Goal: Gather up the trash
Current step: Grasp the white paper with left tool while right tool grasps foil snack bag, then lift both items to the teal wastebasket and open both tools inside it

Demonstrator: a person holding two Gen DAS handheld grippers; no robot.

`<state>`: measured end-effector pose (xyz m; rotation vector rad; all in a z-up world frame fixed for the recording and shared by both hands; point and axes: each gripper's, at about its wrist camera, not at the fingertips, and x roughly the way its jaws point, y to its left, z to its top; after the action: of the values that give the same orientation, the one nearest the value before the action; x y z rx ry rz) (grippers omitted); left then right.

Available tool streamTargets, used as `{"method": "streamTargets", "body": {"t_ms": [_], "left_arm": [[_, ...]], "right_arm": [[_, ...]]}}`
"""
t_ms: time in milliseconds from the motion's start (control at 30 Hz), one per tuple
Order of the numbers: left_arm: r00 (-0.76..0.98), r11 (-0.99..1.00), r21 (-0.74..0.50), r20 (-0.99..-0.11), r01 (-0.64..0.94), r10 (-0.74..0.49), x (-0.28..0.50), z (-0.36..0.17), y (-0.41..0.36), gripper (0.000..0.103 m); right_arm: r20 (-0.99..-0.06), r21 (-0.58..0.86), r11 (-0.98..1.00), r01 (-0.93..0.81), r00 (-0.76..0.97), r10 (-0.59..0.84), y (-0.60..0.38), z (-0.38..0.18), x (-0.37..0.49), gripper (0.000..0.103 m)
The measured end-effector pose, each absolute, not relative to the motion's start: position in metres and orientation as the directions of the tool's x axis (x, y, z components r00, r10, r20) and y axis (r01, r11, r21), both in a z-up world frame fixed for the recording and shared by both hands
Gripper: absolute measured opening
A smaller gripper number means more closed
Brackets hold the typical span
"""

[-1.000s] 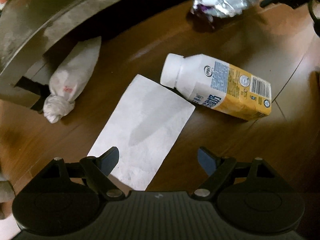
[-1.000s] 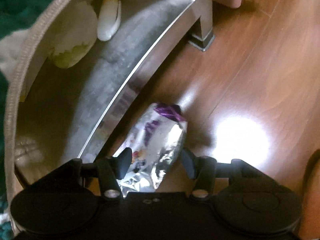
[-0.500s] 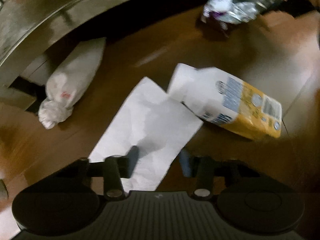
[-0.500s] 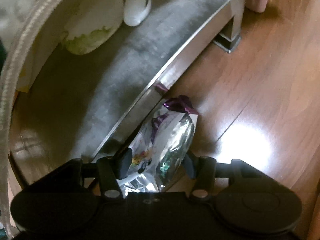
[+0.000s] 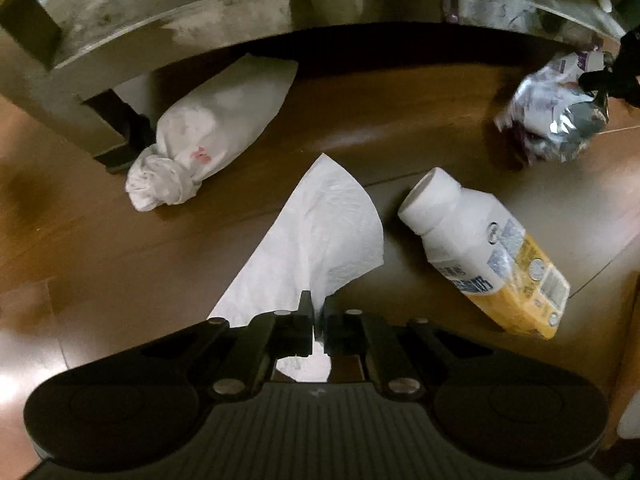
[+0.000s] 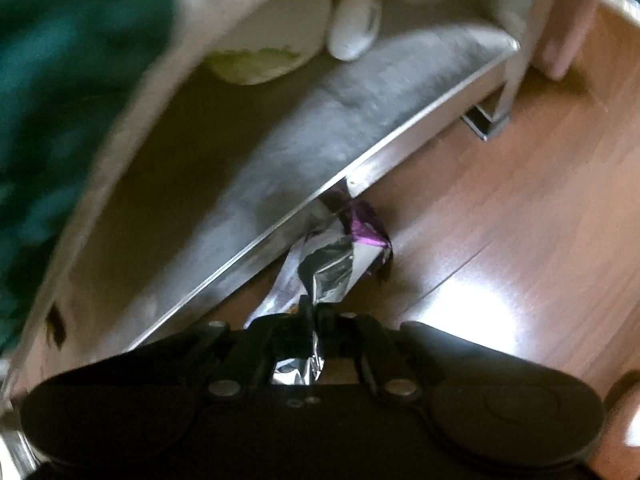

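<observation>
With the left tongs point(image 5: 318, 312) clamped on the tissue point(image 5: 320, 240) and the right tongs point(image 6: 316, 316) on the foil wrapper point(image 6: 332, 264) (both grips thin), either may tear or slip free when lifted.

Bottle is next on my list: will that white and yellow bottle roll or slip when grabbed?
The bottle lies on its side on the wood floor, so a nudge could roll it. Its flat-sided yellow body may limit rolling. The glossy label probably makes it slippery.
</observation>
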<state>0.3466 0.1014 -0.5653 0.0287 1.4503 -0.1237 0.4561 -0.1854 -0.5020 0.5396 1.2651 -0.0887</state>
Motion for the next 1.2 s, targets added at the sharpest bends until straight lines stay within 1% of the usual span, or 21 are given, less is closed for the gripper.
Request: {"method": "streamTargets", "body": {"t_ms": [200,367,500,700,900,1100,1200], "left_arm": [[0.118,0.994,-0.085,-0.989,0.069,-0.093,0.338,-0.53,0.109,0.004],[0.154,0.993,-0.107,-0.982,0.052,-0.114,0.331,-0.478,0.114,0.004],[0.177,0.993,-0.107,-0.977,0.052,-0.115,0.32,-0.43,0.113,0.004],[0.279,0.993,-0.101,-0.953,0.065,-0.115,0.305,-0.332,0.11,0.004],[0.367,0.991,-0.134,-0.922,-0.006,-0.123,0.283,-0.244,0.109,0.004],[0.499,0.987,-0.157,-0.857,-0.012,-0.13,0.259,-0.158,0.095,0.004],[0.558,0.986,-0.164,-0.82,-0.015,-0.128,0.253,-0.121,0.087,0.004]], "right_arm": [[-0.92,0.322,0.901,0.29,0.322,0.225,-0.188,-0.463,0.436,0.002],[-0.915,0.305,0.928,0.215,0.335,0.223,-0.188,-0.414,0.409,0.002],[-0.895,0.312,0.941,0.127,0.37,0.247,-0.184,-0.361,0.388,0.002],[-0.825,0.341,0.939,-0.042,0.466,0.32,-0.177,-0.277,0.359,0.002],[-0.752,0.341,0.924,-0.173,0.539,0.379,-0.176,-0.187,0.321,0.002],[-0.669,0.325,0.903,-0.28,0.607,0.429,-0.183,-0.113,0.285,0.002],[-0.628,0.29,0.898,-0.331,0.642,0.439,-0.184,-0.074,0.272,0.002]]}}
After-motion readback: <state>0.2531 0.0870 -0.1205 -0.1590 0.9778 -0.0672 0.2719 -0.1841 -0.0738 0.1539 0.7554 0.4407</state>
